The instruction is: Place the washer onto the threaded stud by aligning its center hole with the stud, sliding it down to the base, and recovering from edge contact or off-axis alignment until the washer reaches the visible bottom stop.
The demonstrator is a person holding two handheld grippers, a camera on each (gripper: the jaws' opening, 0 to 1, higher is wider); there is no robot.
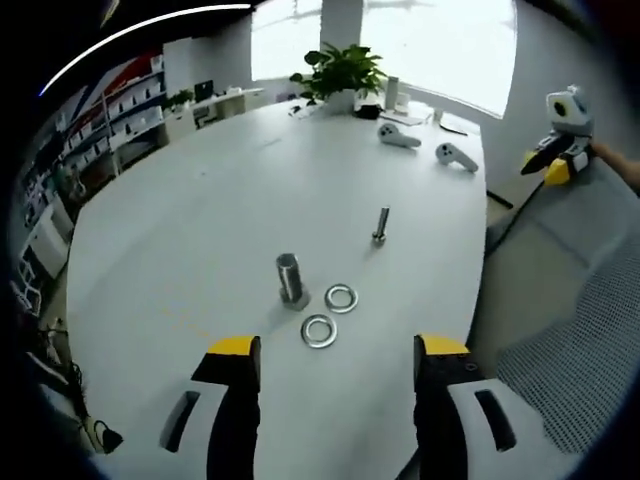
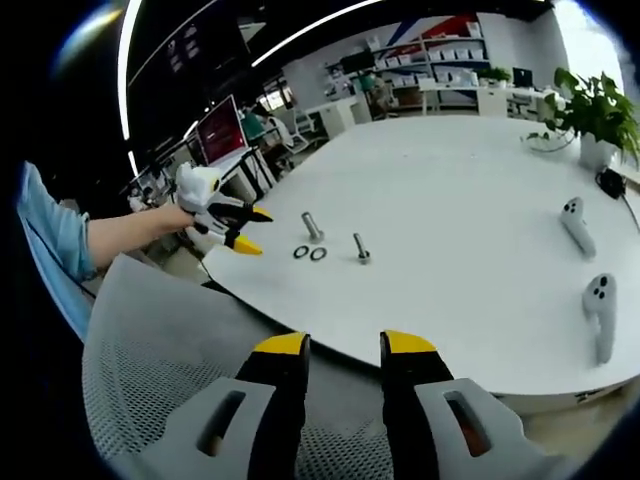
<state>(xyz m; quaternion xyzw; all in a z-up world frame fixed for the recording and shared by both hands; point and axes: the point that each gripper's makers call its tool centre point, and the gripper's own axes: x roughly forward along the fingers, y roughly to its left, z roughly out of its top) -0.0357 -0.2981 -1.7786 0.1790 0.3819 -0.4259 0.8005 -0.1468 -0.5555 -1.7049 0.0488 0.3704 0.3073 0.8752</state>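
Note:
Two steel washers point(image 1: 341, 298) point(image 1: 319, 331) lie flat side by side on the white table point(image 1: 200, 220), just ahead of my left gripper point(image 1: 338, 348), which is open and holds nothing. A thick short metal cylinder point(image 1: 290, 278) stands upright right behind them. Farther off, a thin threaded stud point(image 1: 381, 227) stands on its head. In the right gripper view the washers point(image 2: 301, 252) point(image 2: 318, 253), cylinder point(image 2: 312, 227) and stud point(image 2: 361, 248) sit near the table's edge. My right gripper point(image 2: 344, 345) is open over a chair, off the table. The left gripper point(image 2: 240, 230), held by a hand, hovers beside the washers.
Two white controllers point(image 2: 573, 225) point(image 2: 600, 310) lie on the table's right part. A potted plant point(image 1: 340, 72) stands at the far end. A grey mesh chair back point(image 2: 150, 380) sits below the right gripper. Shelves point(image 1: 120, 110) line the room's side.

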